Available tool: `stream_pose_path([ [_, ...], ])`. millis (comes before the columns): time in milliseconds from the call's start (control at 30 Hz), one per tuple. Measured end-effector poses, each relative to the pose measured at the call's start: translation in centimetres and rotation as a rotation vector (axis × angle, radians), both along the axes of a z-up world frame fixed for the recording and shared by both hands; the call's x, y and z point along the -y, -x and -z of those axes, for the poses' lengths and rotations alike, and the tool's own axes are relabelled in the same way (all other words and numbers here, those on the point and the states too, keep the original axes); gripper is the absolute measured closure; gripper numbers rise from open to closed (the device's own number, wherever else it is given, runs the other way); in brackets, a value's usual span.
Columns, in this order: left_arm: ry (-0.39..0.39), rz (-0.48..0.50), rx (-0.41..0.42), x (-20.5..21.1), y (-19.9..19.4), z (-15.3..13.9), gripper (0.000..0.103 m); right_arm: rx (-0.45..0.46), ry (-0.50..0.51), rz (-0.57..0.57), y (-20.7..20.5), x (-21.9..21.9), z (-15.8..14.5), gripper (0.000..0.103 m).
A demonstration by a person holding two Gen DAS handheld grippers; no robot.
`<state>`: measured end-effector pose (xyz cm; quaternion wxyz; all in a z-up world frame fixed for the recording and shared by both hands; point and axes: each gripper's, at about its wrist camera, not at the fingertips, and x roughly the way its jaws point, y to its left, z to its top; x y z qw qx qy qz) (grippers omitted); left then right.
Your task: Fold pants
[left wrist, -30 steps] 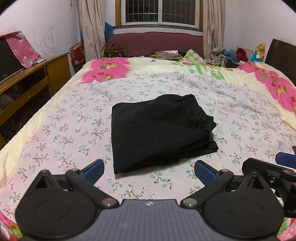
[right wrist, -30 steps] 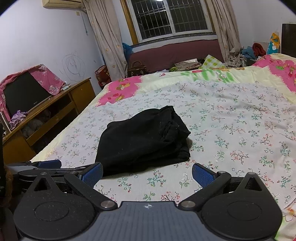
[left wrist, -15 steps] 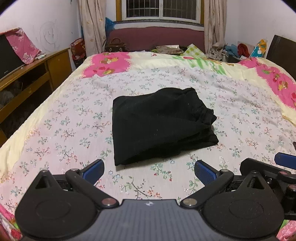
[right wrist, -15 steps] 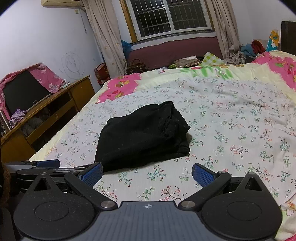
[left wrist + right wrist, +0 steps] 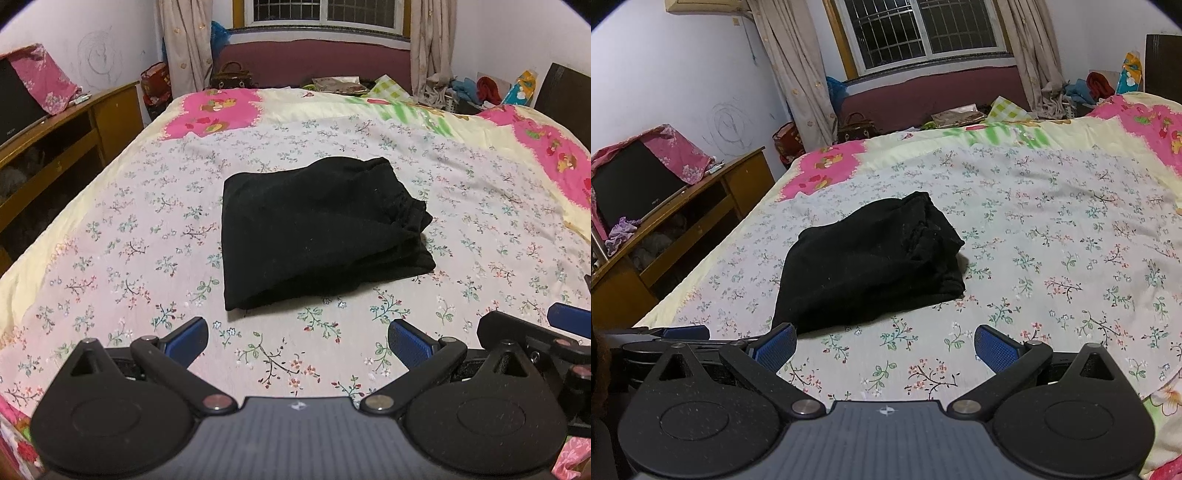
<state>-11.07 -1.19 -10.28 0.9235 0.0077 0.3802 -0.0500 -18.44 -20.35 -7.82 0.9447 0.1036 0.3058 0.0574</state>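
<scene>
Pants (image 5: 317, 232), black and folded into a thick pile, lay on the flowered bedspread (image 5: 122, 236), out in front of both claws and not touching them. The left claw (image 5: 297, 338) was spread wide and held nothing. So was the right claw (image 5: 884, 345). The pile's bunched end pointed away from the wooden cabinet (image 5: 713, 206).
</scene>
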Motion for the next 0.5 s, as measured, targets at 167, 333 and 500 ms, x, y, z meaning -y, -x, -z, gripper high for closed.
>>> stream_pose_path([
  [167,0.011,-0.011,-0.016,-0.4,-0.11,0.31,0.0,-0.006,0.002,-0.001,0.03,-0.25,0.15,0.009],
  [333,0.006,-0.014,-0.013,-0.43,-0.04,0.37,0.0,-0.011,0.005,-0.003,0.08,-0.36,0.19,0.009],
  [500,-0.004,-0.01,-0.012,-0.45,-0.03,0.37,0.0,-0.014,0.008,-0.003,0.15,-0.48,0.17,0.009],
])
